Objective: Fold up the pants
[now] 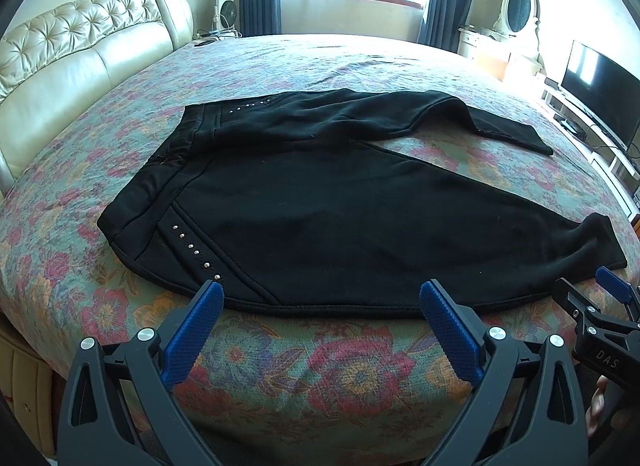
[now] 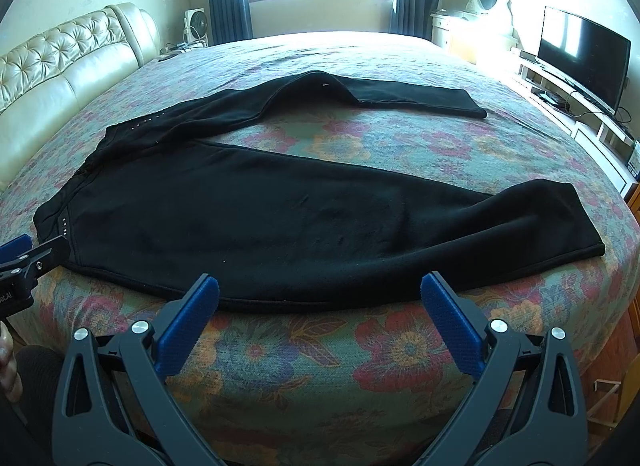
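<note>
Filling most of both views was a bed (image 1: 280, 378) under a flowered cover, with a padded cream headboard (image 1: 80, 53) along its left side. Black pants (image 1: 320, 217) lay spread on the cover, waistband toward the headboard and the two legs splayed apart to the right; the far leg was bent partway along, and the near leg ran along the bed's front edge. A dark television (image 2: 580, 53) stood on a low unit at the right wall. The left tongs (image 1: 321, 304) were spread wide, empty, just short of the near leg's edge. The right tongs (image 2: 320, 298) were likewise spread and empty beside them. Small metal studs (image 1: 192, 246) dotted the near hip.
</note>
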`<action>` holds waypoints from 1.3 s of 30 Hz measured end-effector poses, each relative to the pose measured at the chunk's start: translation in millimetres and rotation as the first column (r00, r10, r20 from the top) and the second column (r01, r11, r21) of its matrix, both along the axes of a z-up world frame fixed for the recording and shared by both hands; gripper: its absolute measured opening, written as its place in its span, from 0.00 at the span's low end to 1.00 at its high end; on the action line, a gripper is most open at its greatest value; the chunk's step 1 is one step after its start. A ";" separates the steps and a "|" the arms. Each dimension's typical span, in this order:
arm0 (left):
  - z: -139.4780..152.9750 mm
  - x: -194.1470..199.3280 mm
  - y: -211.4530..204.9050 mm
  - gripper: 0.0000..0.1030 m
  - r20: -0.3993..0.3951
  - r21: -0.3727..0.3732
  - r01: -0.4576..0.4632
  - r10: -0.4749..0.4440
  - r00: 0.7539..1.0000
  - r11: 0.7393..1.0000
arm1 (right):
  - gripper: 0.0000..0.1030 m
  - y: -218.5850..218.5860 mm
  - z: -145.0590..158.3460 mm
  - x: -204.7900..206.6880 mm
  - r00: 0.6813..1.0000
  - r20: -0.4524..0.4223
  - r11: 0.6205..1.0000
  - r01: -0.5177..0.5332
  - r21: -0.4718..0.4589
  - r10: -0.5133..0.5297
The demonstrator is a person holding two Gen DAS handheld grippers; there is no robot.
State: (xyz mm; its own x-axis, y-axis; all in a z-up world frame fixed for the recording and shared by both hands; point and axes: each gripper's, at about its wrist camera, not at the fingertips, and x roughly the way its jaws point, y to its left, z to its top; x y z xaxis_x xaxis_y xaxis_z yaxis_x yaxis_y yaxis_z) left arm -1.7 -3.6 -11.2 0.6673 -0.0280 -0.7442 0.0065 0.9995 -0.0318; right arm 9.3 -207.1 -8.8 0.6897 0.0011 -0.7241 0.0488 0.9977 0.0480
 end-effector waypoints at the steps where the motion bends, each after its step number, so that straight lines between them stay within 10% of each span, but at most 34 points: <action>1: -0.4 -0.1 0.0 0.95 -0.001 0.000 0.000 0.000 1.000 1.000 | 0.98 0.5 -0.5 0.0 1.000 -0.001 1.000 0.000 0.002 0.000; 26: -1.0 9.4 2.8 0.95 -0.019 0.001 0.033 -0.033 0.999 0.999 | 0.98 -3.6 2.4 19.3 0.999 -0.022 0.999 -0.030 0.024 0.031; 39: 21.6 130.1 126.9 0.95 -0.068 -0.006 0.025 -0.025 0.997 1.000 | 0.98 6.7 8.9 61.6 0.995 -0.040 0.994 -0.090 0.064 0.093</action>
